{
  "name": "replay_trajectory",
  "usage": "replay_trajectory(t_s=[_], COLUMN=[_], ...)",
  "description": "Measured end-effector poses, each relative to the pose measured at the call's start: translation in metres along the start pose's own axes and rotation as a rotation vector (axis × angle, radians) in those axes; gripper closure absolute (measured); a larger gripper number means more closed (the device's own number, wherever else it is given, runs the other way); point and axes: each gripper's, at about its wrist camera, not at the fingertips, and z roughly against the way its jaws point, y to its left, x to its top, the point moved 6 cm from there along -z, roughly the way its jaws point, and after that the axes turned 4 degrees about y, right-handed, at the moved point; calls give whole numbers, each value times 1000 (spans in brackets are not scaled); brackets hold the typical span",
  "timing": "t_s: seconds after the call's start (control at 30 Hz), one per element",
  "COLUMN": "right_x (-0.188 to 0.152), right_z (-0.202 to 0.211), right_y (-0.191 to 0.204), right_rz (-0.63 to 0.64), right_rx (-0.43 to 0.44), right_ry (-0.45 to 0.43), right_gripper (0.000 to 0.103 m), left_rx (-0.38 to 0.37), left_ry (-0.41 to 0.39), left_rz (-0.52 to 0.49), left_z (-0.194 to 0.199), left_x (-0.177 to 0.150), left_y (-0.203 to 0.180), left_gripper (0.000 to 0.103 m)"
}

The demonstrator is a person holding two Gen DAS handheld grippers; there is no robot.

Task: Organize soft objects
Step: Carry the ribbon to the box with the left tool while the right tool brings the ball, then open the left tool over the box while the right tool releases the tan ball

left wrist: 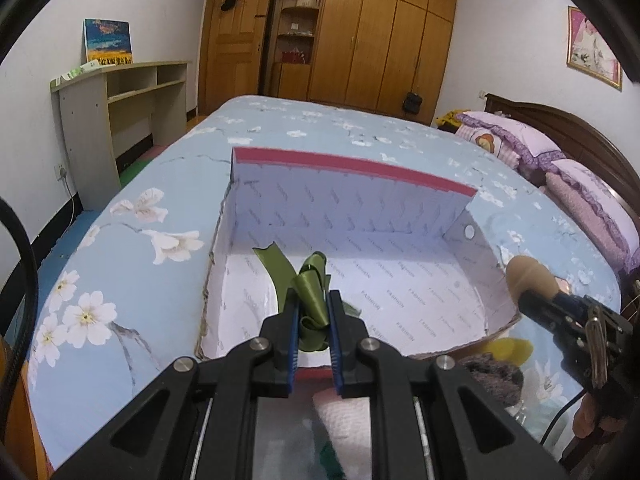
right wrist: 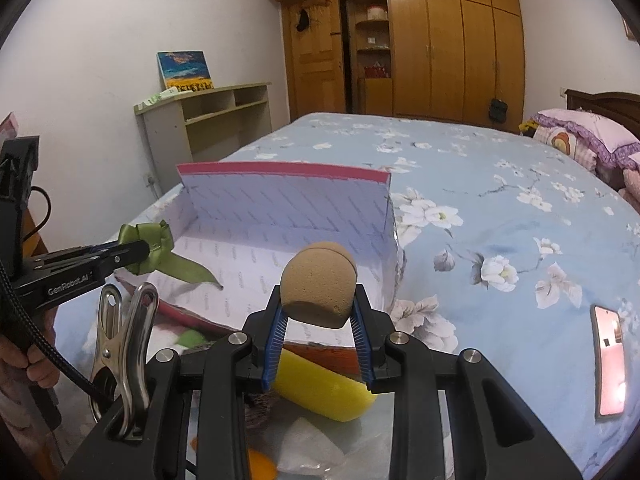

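My left gripper (left wrist: 313,320) is shut on a green satin ribbon bow (left wrist: 310,292) and holds it over the near part of an open box (left wrist: 352,216) with white printed lining and a red rim. The bow (right wrist: 150,246) and left gripper (right wrist: 146,250) also show in the right wrist view. My right gripper (right wrist: 318,312) is shut on a tan sponge ball (right wrist: 318,280), held above the box's (right wrist: 280,200) near right edge. The ball (left wrist: 528,276) shows at the right in the left wrist view.
The box lies on a bed with a blue floral sheet (right wrist: 500,208). A yellow sponge (right wrist: 320,392), a dark fuzzy item (left wrist: 496,376) and white cloth (left wrist: 344,420) lie near the bed's front. A phone (right wrist: 610,360) lies at right. Pillows (left wrist: 560,168) are by the headboard.
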Motion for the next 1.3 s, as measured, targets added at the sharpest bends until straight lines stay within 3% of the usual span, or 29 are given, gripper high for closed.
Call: replay_trajectory(t_s=[0.43, 1.03, 1.13, 1.3], right_x=[-5, -10, -10, -10], right_z=[-25, -32, -32, -32], right_y=[-9, -10, -10, -9], right_rz=[-17, -15, -10, -10], right_rx=[-5, -15, -18, -20], right_ry=[44, 64, 65, 66], right_gripper=[71, 69, 69, 67], left_rx=[23, 24, 20, 17], left_ry=[60, 66, 66, 61], left_rz=[10, 17, 21, 34], left_z=[-19, -19, -19, -16], left_x=[-16, -20, -19, -19], left_y=[5, 7, 7, 8], left_gripper=[90, 89, 87, 75])
